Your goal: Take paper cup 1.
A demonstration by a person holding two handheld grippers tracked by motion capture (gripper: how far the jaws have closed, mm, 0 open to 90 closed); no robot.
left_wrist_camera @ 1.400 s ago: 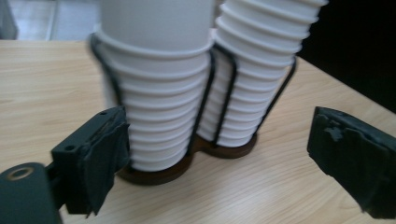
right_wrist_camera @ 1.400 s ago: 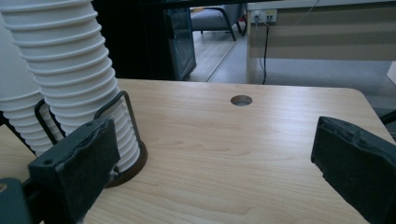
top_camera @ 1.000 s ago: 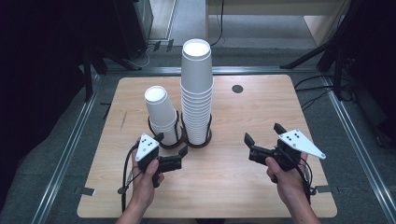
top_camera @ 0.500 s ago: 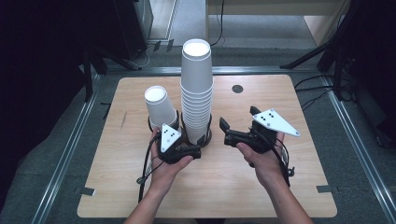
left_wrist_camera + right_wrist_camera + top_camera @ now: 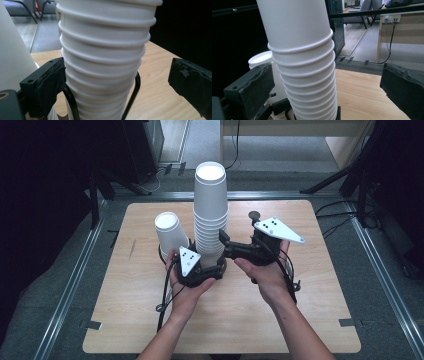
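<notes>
Both hand-held grippers, left point(image 5: 218, 268) and right point(image 5: 223, 241), wide open, straddling tall cup stack point(image 5: 210, 215), gripping nothing. Risk: uneven squeeze tips stack onto short stack point(image 5: 171, 236).

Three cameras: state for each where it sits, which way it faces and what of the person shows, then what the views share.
High view: above the person's side, looking forward and down on the table; both forearms, left gripper, right gripper.
Left gripper view: on the left gripper, facing the tall cup stack low down; its jaws open around it.
Right gripper view: on the right gripper, facing the stack higher up; jaws open.
Shared: the tall cup stack and short stack.
</notes>
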